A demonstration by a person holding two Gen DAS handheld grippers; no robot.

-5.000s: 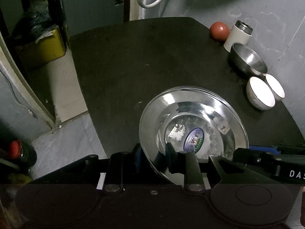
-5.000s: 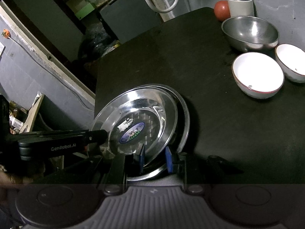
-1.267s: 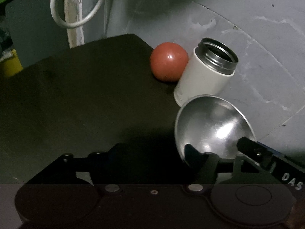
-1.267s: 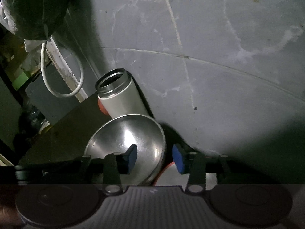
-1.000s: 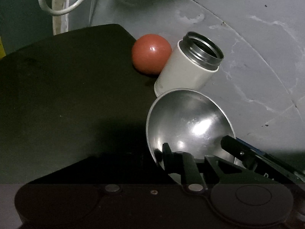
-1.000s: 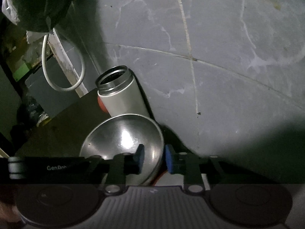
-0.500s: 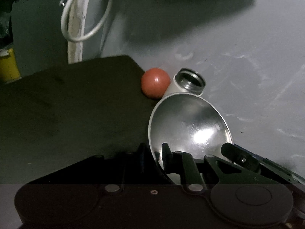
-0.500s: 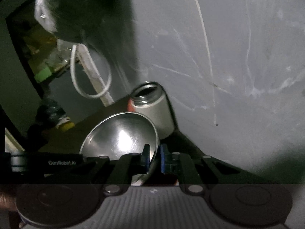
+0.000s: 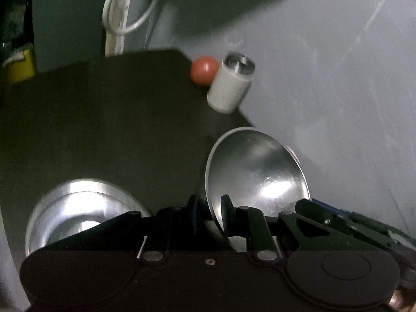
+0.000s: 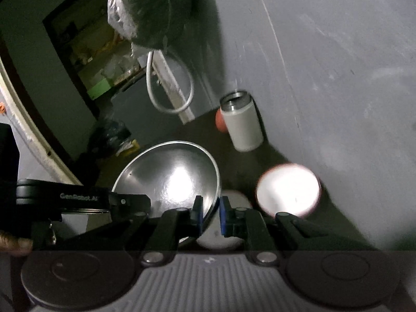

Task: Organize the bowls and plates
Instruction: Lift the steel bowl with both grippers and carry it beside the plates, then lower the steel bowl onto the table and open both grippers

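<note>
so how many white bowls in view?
2. One white bowl sits on the table right of the held steel bowl; the second white bowl, mostly hidden, lies behind the right gripper.

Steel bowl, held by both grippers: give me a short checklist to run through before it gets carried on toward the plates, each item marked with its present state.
1. Left gripper clamped on the steel bowl rim: ok.
2. Right gripper clamped on the opposite rim: ok.
3. Bowl lifted off the table: ok.
4. Bowl empty: ok.
5. Clear of the white flask and red ball: ok.
6. Steel plates free to receive it: cannot tell, partly hidden.
</note>
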